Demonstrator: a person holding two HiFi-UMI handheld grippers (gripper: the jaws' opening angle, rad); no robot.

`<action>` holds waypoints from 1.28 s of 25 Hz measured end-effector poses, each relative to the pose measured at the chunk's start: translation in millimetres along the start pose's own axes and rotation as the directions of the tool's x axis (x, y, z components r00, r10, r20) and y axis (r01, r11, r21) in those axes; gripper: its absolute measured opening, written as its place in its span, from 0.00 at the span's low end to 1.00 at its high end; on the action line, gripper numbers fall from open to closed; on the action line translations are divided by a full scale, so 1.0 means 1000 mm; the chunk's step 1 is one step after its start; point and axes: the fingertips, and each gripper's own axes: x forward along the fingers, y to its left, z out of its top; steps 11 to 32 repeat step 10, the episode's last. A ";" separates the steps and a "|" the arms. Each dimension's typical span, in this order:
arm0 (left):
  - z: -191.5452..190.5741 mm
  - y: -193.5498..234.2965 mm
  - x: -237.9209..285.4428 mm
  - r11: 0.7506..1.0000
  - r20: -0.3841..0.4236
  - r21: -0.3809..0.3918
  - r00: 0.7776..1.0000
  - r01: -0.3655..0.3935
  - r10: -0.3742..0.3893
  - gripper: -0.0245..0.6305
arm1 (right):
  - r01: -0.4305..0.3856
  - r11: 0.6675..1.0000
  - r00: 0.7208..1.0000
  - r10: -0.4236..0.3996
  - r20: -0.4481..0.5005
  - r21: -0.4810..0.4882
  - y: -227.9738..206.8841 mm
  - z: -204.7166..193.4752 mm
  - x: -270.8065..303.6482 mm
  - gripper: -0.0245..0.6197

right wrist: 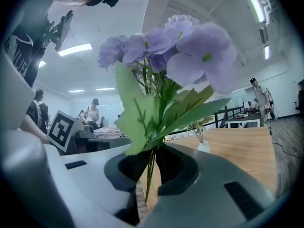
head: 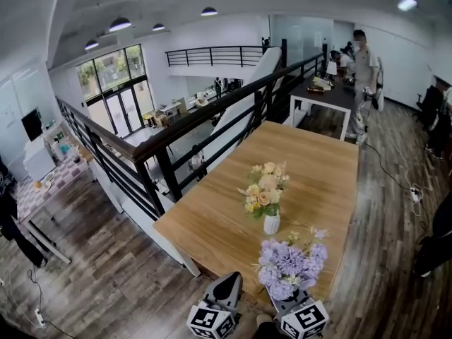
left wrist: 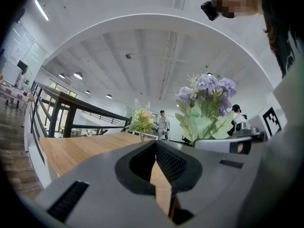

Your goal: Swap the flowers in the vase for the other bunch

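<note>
Swap barely begun. The right gripper [right wrist: 151, 163] has its jaws pinching the stems of the purple bunch [right wrist: 166, 46], which stands upright. The left gripper [left wrist: 156, 148], alongside, has its jaws pressed together on nothing. Ahead of both jaws, the white vase [head: 272, 224] still holds the yellow flowers [head: 265, 187], so removal and refilling remain. The vase stands on a wooden surface [head: 318, 154] beside a black railing [head: 212, 111] on a mezzanine.

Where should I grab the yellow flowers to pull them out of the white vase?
I'd pinch the green stems just above the vase mouth, under the yellow flowers. Come from the near side with the empty left hand-held gripper, then lift straight up: the bunch stands upright, and the blooms would probably squash.
</note>
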 end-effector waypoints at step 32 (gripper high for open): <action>0.009 0.003 -0.038 0.998 0.026 -0.055 0.999 -0.029 0.030 0.05 | -0.065 0.998 0.998 0.065 -0.004 -0.009 0.035 -0.001 -0.015 0.13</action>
